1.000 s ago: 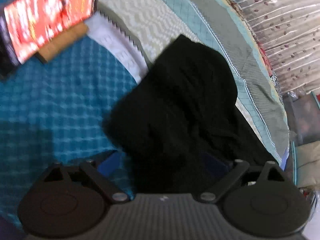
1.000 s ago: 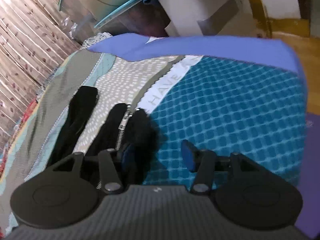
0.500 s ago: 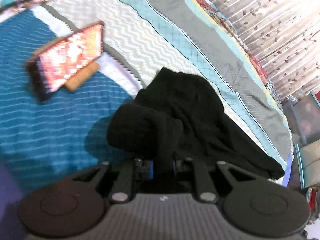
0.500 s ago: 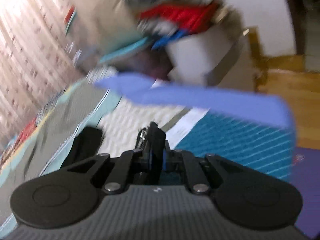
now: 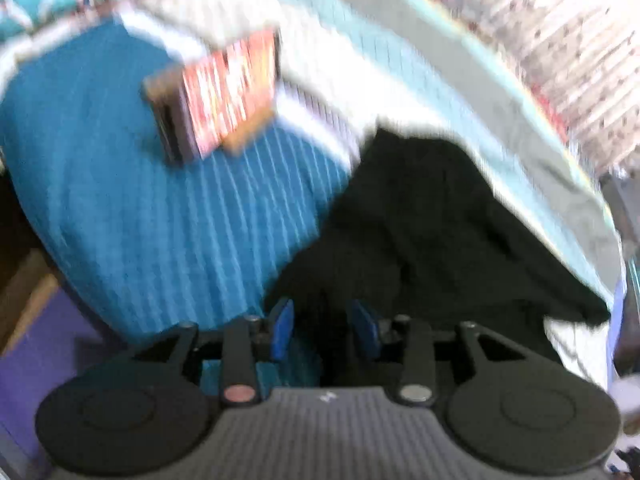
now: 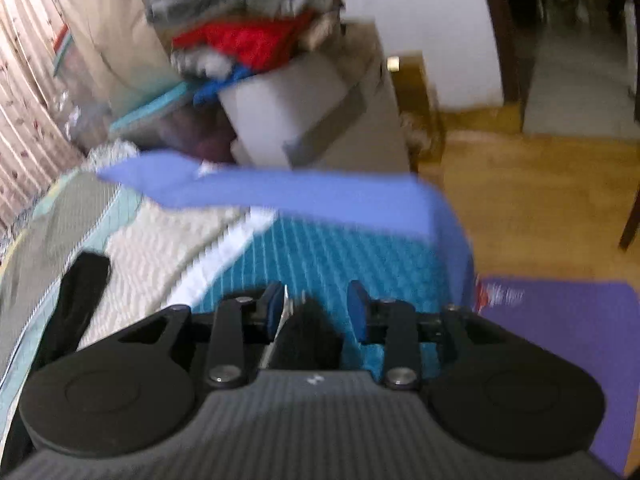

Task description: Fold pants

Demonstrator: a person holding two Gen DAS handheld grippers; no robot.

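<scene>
Black pants lie bunched on the bed before the left tool, fingers apart, while only the right tool, likewise apart, shows their zipper edge near the bed's foot corner.

A bed with a teal patterned cover fills the lower frame, a wooden floor and purple mat lie at right, a white wall stands above, and a patterned curtain hangs upper right.
</scene>
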